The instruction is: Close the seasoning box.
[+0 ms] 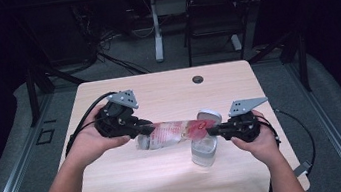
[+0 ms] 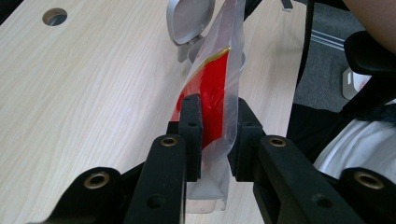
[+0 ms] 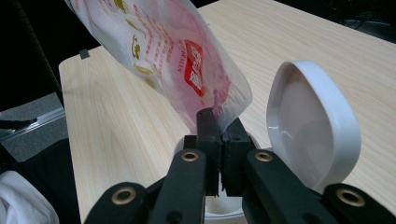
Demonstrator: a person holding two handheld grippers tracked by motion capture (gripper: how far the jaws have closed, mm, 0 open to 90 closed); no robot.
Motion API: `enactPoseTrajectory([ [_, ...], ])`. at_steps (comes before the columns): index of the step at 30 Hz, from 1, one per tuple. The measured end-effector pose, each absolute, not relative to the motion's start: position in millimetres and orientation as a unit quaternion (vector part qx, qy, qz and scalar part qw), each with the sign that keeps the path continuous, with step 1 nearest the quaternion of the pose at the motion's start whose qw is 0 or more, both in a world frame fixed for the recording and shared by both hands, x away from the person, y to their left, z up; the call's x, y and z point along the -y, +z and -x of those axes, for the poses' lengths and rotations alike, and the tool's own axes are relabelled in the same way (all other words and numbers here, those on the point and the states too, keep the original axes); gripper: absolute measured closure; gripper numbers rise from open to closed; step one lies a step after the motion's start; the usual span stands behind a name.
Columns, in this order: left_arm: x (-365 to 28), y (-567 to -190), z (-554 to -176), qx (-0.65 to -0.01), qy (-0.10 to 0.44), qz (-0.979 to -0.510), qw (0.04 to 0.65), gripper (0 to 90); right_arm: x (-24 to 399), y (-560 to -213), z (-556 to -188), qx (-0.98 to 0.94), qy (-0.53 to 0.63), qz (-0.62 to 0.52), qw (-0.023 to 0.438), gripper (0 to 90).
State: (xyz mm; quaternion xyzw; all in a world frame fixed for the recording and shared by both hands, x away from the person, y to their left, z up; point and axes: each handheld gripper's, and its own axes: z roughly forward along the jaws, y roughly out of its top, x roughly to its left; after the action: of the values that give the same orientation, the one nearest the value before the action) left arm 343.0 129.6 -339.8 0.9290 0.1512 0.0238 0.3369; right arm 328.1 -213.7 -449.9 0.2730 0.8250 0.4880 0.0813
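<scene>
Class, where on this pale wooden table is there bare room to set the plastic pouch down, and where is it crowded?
Bare: the far strip of the pale wooden table around the cable hole, and the near edge. Crowded: mid-table, where both grippers hold the red-and-clear plastic pouch over the clear flip-lid container.

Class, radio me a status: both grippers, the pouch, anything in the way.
Left gripper and right gripper each shut on one end of pouch. Pouch held over clear container, lid open. Nothing in the way.
</scene>
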Motion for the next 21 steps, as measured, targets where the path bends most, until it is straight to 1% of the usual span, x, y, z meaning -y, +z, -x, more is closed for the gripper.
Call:
enactPoseTrajectory([
  [10,-126.9,-338.3,-343.5,-0.15,0.024,-0.929,0.338,78.5,216.1,-450.0,-328.5,-0.826,0.487,-0.273,0.077,88.6],
  [14,-125.7,-337.4,-343.1,-0.149,0.025,-0.929,0.338,78.5,215.9,-450.4,-328.1,-0.827,0.486,-0.272,0.083,89.7],
  [21,-125.0,-335.9,-342.9,-0.149,0.027,-0.928,0.339,78.4,216.3,-450.1,-327.9,-0.828,0.484,-0.272,0.081,89.8],
])
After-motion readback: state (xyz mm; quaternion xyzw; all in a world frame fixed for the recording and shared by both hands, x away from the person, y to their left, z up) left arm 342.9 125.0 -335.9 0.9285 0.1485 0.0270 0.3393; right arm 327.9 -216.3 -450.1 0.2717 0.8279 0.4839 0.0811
